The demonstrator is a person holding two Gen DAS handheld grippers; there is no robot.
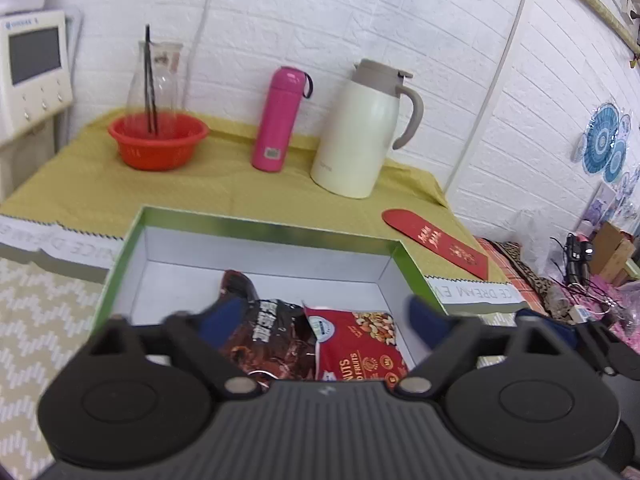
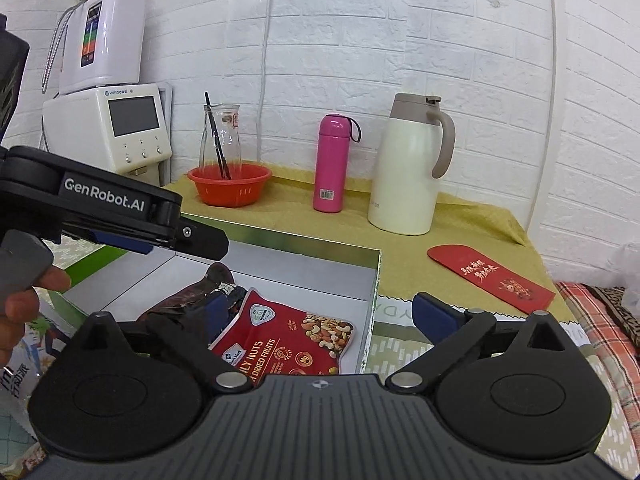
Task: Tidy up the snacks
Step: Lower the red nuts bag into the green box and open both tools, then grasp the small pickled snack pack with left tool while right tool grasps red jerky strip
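Yellow cloth [image 1: 224, 196] on table by white brick wall [image 2: 460, 40]; both grippers' jaws spread, empty.

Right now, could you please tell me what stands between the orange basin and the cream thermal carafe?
The pink flask stands between the orange basin and cream thermal carafe, in both views.

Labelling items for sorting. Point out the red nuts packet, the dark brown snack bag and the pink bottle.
red nuts packet [image 2: 288, 344]: right wrist view, middle of its printed front.
dark brown snack bag [image 1: 268, 340]: left wrist view, its crinkled front.
pink bottle [image 2: 331, 168]: right wrist view, mid-body.
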